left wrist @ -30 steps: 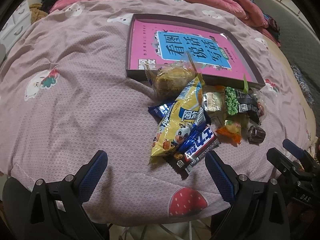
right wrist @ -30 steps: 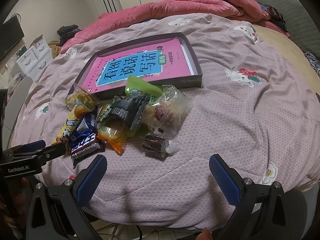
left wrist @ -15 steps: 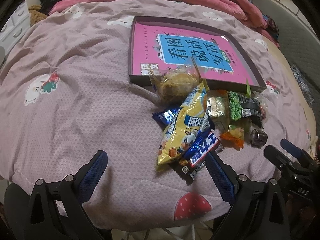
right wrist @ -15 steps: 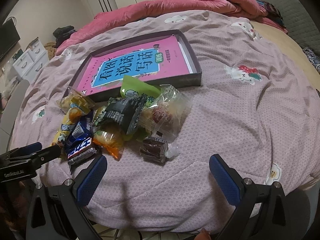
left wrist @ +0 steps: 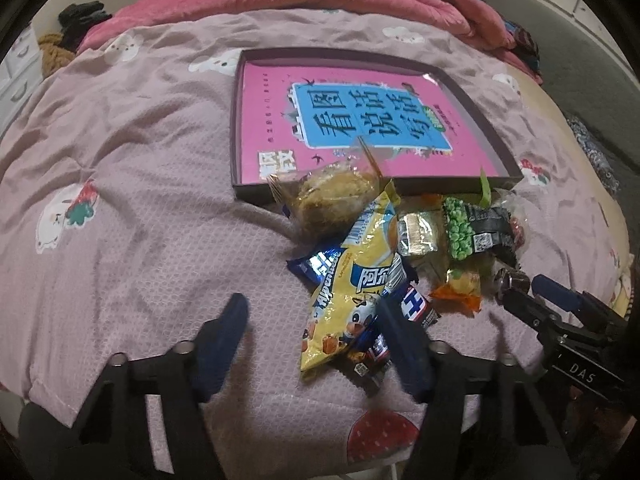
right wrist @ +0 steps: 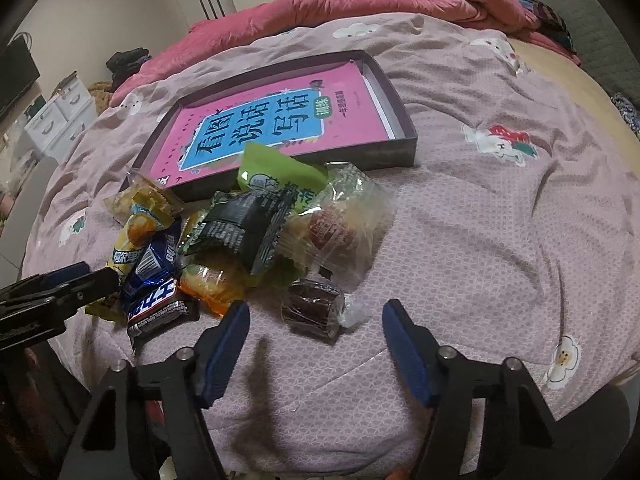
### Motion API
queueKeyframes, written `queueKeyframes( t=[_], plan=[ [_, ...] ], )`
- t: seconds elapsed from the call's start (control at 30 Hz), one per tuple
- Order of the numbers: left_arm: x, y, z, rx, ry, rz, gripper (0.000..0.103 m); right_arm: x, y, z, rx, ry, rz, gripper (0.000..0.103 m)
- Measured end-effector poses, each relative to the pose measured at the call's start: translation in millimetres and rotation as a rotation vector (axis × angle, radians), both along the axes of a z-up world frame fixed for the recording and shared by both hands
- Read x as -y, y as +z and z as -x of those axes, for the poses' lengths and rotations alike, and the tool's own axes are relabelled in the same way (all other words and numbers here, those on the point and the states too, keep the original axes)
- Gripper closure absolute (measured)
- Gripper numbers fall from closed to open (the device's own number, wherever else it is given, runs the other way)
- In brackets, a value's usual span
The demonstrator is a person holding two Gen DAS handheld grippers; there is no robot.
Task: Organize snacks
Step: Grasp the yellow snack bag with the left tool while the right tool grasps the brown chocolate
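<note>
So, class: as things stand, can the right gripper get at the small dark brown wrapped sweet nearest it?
Probably yes. The brown sweet lies alone at the pile's near edge, just ahead of the right gripper, whose closing fingers hold nothing. Only bare bedspread lies between them.

The pink book (left wrist: 352,120) in the box reads 看图说话写话. At its five o'clock, the right gripper (left wrist: 560,312) bears "DAS". The yellow bag (left wrist: 356,280) shows "Alpenliebe", partly legible.
</note>
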State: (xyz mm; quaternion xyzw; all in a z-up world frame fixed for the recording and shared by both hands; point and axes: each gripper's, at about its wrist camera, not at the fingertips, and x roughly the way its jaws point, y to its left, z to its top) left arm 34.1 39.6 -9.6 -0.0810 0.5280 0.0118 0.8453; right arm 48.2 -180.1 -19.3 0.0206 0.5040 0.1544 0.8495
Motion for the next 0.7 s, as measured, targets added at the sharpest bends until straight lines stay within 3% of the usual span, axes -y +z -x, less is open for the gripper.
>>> queueKeyframes(
  t=[0.17,0.3,0.43,0.7],
  plan=[
    [2.0,-3.9,-0.4,-0.002,-0.018,0.011,0.046,1.5,-2.4,-2.8,-0.003,-0.011,-0.016,0.043],
    [2.4,-5.3,-1.6,-0.002,-0.026,0.023,0.051,1.1,-5.6,-5.3,-0.009,-0.01,-0.002,0.055],
    [3.1,-6.4,-4.1,-0.001,-0.032,0.042,0.058,-1.9,-8.0,-5.3,-0.013,0.016,0.0,0.062],
    [-5.4,-7.0,-5.1,-0.003,-0.031,0.103,0.07,3.8,-1.3,-0.2,-0.001,0.021,-0.017,0.066]
  ],
)
